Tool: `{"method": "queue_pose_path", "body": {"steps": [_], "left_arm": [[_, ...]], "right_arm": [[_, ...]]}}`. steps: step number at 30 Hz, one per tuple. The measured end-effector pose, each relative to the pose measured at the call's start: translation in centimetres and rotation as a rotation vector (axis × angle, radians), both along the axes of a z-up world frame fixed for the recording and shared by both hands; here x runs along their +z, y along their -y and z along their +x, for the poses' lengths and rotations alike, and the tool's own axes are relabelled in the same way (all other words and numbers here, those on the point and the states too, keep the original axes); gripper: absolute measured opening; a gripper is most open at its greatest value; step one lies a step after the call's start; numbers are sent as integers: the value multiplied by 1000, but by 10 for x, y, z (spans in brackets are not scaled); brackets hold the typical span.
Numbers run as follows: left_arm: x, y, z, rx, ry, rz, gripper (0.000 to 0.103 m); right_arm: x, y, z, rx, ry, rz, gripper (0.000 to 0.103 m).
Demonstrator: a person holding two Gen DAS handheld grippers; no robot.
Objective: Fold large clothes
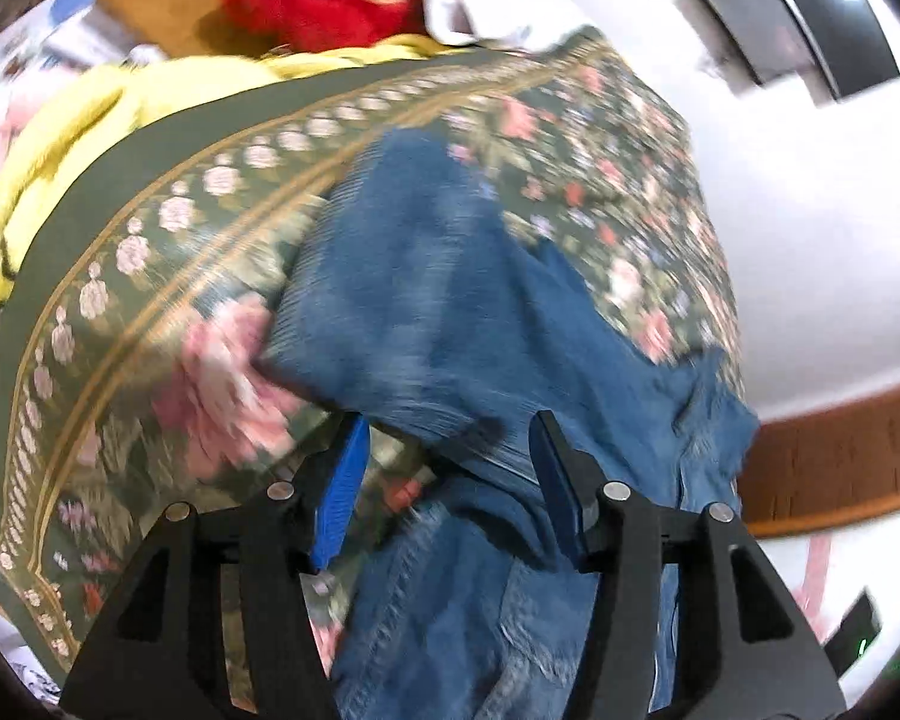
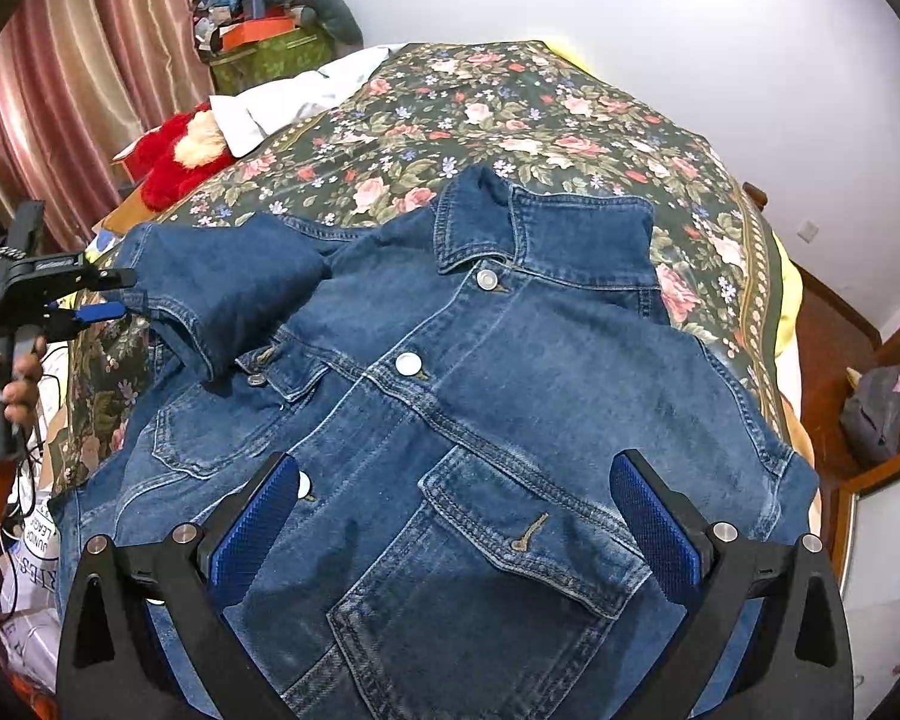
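A blue denim jacket (image 2: 480,420) lies front up on the floral bedspread (image 2: 510,120), collar toward the far side. Its left sleeve (image 2: 228,282) is folded in over the chest. My right gripper (image 2: 456,516) is open and hovers just above the jacket's lower front, near the chest pocket. My left gripper (image 2: 105,294) shows at the left edge of the right wrist view, beside the sleeve's shoulder end. In the blurred left wrist view its jaws (image 1: 450,480) stand open, with the denim sleeve (image 1: 438,300) lying between and beyond them, not pinched.
A red plush toy (image 2: 174,156) and white cloth (image 2: 294,96) lie at the bed's far left. A yellow sheet (image 1: 60,138) shows under the bedspread. A wooden bed frame (image 2: 840,324) and grey bag (image 2: 876,414) are on the right. Curtains (image 2: 78,96) hang at left.
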State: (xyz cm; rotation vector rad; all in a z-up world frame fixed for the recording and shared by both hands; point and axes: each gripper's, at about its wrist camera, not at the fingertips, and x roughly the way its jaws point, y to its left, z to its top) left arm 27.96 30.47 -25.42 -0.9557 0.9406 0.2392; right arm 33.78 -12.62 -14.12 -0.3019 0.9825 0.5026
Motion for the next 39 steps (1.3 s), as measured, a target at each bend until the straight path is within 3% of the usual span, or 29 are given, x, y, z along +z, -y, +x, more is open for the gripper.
{"method": "queue_pose_path", "body": {"steps": [5, 7, 9, 12, 16, 19, 21, 25, 29, 33, 37, 39], "left_arm": [[-5, -14, 11, 69, 28, 43, 45], [-1, -15, 22, 78, 0, 119, 25], [8, -11, 34, 63, -23, 213, 21], [42, 8, 44, -9, 24, 361, 19], [115, 67, 58, -147, 170, 568, 19], [161, 122, 72, -267, 285, 668, 19], [179, 153, 80, -335, 341, 693, 19], [197, 230, 105, -507, 412, 648, 19], [178, 297, 124, -664, 391, 637, 19], [128, 352, 137, -813, 278, 601, 20], [67, 379, 137, -942, 114, 392, 21], [57, 385, 134, -968, 69, 335, 22]], "right_arm": [[0, 15, -1, -34, 0, -2, 103], [-1, 23, 0, -51, -1, -5, 103], [0, 35, 0, -74, -4, 4, 103], [3, 52, 1, -106, 0, 20, 103], [7, 73, 4, -154, 0, 54, 103], [10, 87, 7, -187, -17, 106, 103], [15, 96, 8, -208, -22, 150, 103], [25, 111, 6, -235, -4, 190, 103], [34, 132, 0, -270, 21, 214, 103], [33, 155, -2, -312, 3, 238, 103], [23, 171, -2, -346, -66, 286, 103], [17, 174, 0, -360, -103, 309, 103]]}}
